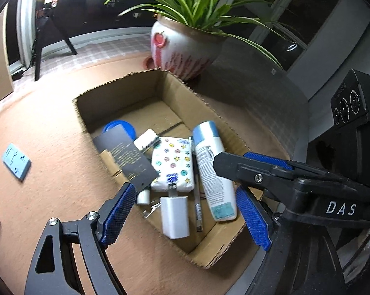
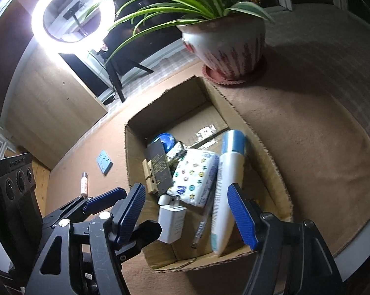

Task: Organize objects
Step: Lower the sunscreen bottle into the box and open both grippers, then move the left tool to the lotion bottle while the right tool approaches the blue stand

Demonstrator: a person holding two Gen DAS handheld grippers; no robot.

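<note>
An open cardboard box sits on the brown table. Inside lie a white bottle with a blue cap, a patterned tissue pack, a white charger plug, a pen, a dark flat box, a wooden clip and a blue lid. My left gripper hovers open over the box's near end with nothing between its pads. My right gripper is open too, above the charger and bottle, holding nothing.
A potted spider plant stands just behind the box. Left of the box a small blue plate and a lip balm tube lie on the table. A ring light glares at the back left.
</note>
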